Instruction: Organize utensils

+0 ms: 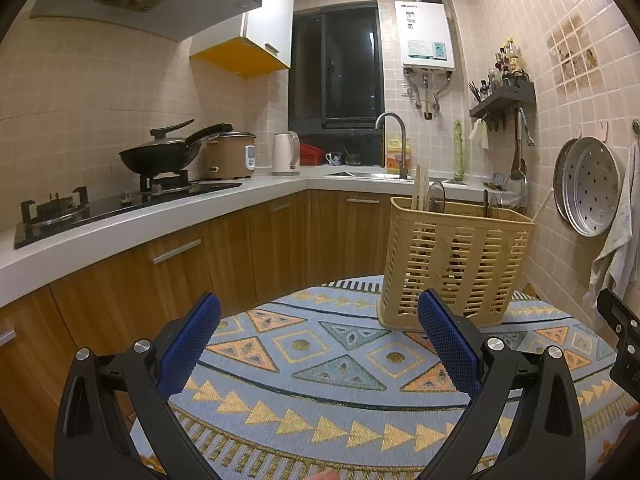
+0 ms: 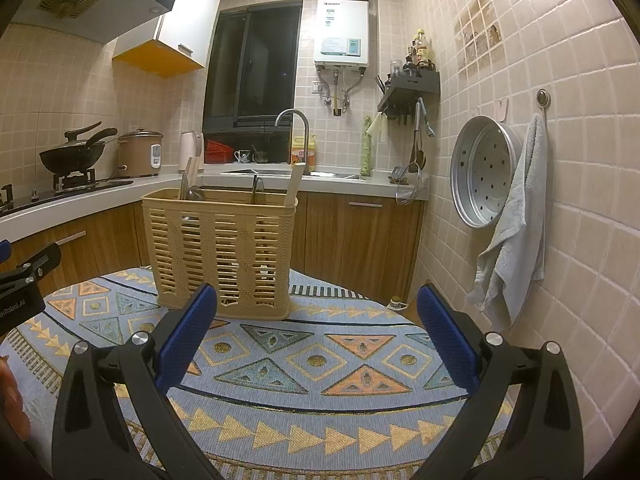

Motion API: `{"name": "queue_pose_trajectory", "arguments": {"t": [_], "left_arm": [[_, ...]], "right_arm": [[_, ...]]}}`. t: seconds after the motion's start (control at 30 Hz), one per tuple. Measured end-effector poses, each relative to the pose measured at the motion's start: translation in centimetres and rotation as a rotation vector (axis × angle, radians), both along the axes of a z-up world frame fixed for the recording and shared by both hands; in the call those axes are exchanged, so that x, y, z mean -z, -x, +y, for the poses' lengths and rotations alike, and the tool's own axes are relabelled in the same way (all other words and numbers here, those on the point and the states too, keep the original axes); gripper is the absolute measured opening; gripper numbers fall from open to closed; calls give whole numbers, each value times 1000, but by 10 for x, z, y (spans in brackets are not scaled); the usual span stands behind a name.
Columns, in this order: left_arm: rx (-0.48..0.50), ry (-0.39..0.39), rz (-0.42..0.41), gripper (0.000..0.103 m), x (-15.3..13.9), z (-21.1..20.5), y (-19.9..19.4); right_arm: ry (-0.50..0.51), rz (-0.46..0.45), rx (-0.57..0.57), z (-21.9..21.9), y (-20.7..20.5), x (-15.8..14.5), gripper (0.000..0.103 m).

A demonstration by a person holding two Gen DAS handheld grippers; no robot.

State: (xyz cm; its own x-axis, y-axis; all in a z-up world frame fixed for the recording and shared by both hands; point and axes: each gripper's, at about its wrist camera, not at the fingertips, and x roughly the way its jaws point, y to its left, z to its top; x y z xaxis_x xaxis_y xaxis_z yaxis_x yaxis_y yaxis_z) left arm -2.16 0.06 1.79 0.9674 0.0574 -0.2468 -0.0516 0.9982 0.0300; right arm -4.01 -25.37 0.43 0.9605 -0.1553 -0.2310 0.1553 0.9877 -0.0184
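A tan slotted utensil basket point(image 1: 452, 258) stands upright on a round table with a patterned blue cloth point(image 1: 320, 368). It also shows in the right wrist view point(image 2: 222, 252). Several utensils stand in it: wooden handles point(image 1: 419, 186), a metal spoon point(image 2: 186, 190) and a dark handle point(image 2: 256, 188). My left gripper point(image 1: 320, 320) is open and empty, above the cloth, short of the basket. My right gripper point(image 2: 316, 312) is open and empty, to the right of the basket's front. Part of the right gripper shows at the left view's right edge point(image 1: 624, 336).
The cloth-covered table point(image 2: 320, 364) fills the foreground. Behind it runs an L-shaped counter point(image 1: 120, 224) with a hob, a wok point(image 1: 160, 154), a rice cooker, a kettle and a sink tap point(image 2: 296, 128). A steamer tray point(image 2: 484, 172) and a towel point(image 2: 512, 232) hang on the right wall.
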Motion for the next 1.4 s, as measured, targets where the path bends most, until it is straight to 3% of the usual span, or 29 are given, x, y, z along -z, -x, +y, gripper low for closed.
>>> {"name": "queue_pose_trajectory", "arguments": {"t": [1.4], "left_arm": [[21, -18, 40, 95, 3, -2, -4]], "right_arm": [[18, 13, -14, 4, -3, 3, 96]]}}
